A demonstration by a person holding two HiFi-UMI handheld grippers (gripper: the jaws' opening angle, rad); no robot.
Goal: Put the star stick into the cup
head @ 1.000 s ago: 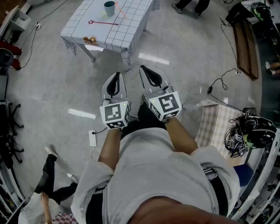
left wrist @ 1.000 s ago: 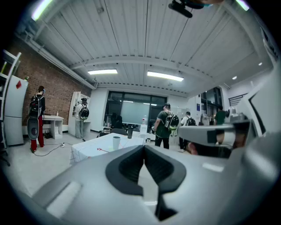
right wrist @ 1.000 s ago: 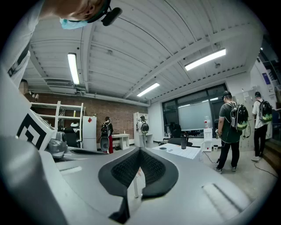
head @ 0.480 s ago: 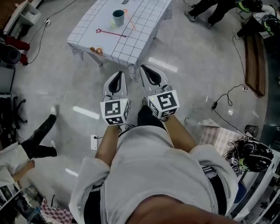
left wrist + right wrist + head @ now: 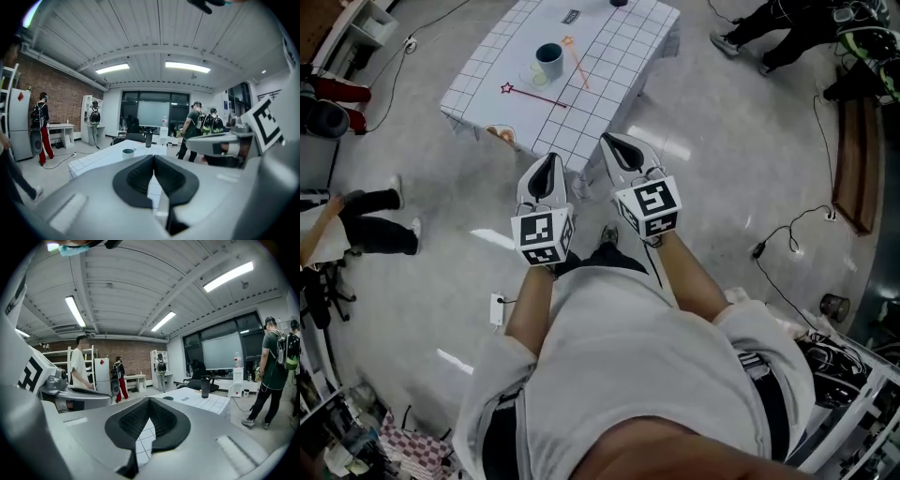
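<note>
Fingers together on left gripper and right gripper; gridded white table ahead, glossy grey floor

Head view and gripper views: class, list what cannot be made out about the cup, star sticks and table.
Cup contents: head view, too small.
Brownish item at the table's near edge: head view, too small to name.
Dark object: cut off by the head view's top edge.
Red star stick and orange star stick: unseen in both gripper views; the left gripper and right gripper cover the near tabletop.
</note>
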